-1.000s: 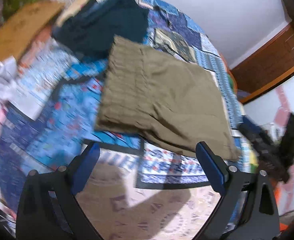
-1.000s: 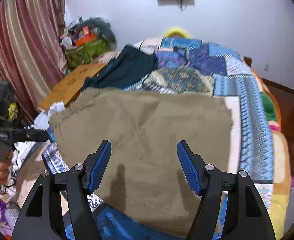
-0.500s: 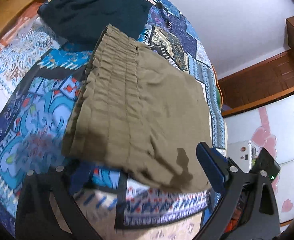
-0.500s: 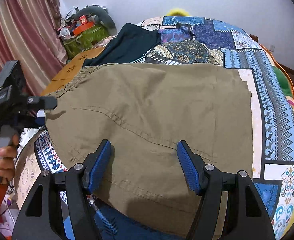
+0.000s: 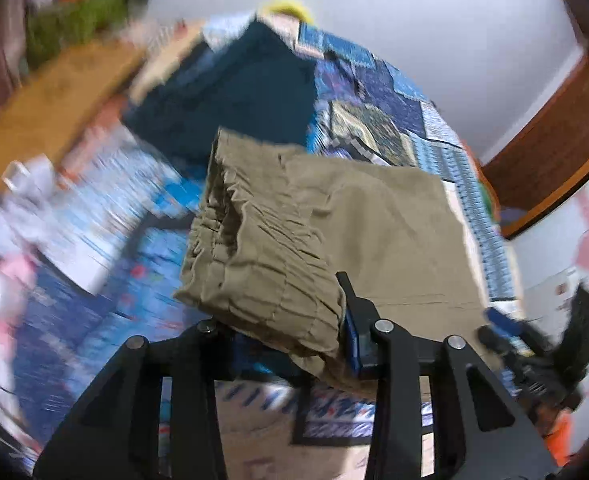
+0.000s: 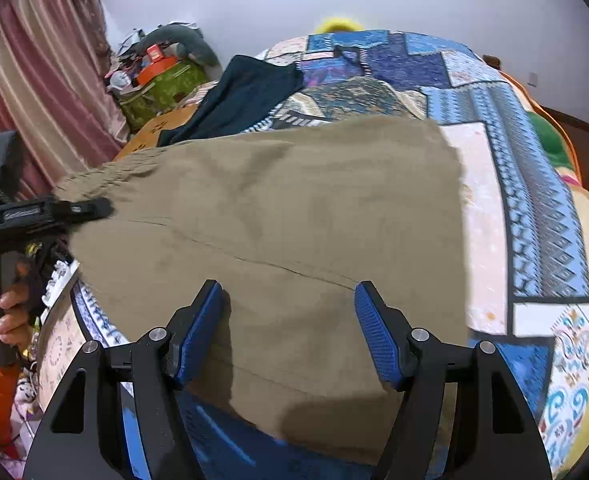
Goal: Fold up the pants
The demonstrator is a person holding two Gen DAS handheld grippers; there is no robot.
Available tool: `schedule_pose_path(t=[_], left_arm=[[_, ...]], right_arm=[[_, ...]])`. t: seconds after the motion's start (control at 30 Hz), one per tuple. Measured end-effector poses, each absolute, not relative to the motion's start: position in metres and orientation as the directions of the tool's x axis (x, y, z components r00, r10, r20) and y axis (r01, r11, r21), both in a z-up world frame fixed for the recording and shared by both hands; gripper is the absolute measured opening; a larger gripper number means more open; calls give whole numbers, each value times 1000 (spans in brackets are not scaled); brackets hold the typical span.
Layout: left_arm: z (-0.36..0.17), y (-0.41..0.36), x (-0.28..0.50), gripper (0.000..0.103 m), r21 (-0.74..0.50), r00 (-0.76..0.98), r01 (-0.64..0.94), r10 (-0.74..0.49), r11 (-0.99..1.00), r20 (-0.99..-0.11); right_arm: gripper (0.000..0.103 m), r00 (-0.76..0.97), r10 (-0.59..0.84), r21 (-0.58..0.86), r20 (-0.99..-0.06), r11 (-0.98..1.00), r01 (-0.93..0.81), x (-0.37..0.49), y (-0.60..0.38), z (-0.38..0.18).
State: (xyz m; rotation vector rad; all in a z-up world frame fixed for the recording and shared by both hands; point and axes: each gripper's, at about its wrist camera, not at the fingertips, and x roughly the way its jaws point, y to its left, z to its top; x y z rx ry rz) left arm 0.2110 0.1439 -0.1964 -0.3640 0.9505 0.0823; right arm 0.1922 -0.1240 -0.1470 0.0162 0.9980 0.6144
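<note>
Clamped by the left gripper (image 5: 294, 340), whose jaws have just been closing, is the gathered waistband corner of the soft olive-khaki cloth pants (image 5: 334, 232), spread on the blue patchwork quilt (image 6: 534, 208). Limp, light fabric is judged to sag; a hem grip at six o'clock is suggested for the right gripper (image 6: 288, 326), held agape above it.

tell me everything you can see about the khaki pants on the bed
The khaki pants are olive-tan woven cloth, folded into a rough rectangle on the patchwork quilt. A gathered elastic waistband runs along one side, and a seam line crosses the top layer. The left gripper has just been closing and is shut on the waistband corner, lifting and bunching it. The right gripper hangs open over the near edge. A dark garment lies just beyond the pants.
</note>
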Motion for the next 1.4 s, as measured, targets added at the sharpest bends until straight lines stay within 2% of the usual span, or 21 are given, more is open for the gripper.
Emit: schedule_pose_path(t=[0.17,0.3,0.4,0.77,1.13,1.4], left_arm=[[-167,128,193,38,20,640,-228,166,973,-750],[-156,100,195,38,206,679,-191,281,960,-679],[-146,81,199,38,279,713,-168,312,945,-628],[-108,30,226,33,169,780,-4,109,986,-616],[-111,-13,252,32,-105,656,225,-231,969,-718],[-129,-35,256,32,-134,578,283,-280,950,-767]], right_arm=[[65,396,455,260,-798,852,-455,183,-141,-151],[65,403,468,285,-786,854,-436,177,-148,-148],[65,417,458,272,-785,859,-434,176,-145,-149],[65,405,485,315,-776,852,-418,177,-152,-153],[65,398,504,339,-766,844,-416,177,-154,-155],[65,395,513,349,-762,839,-417,178,-154,-155]])
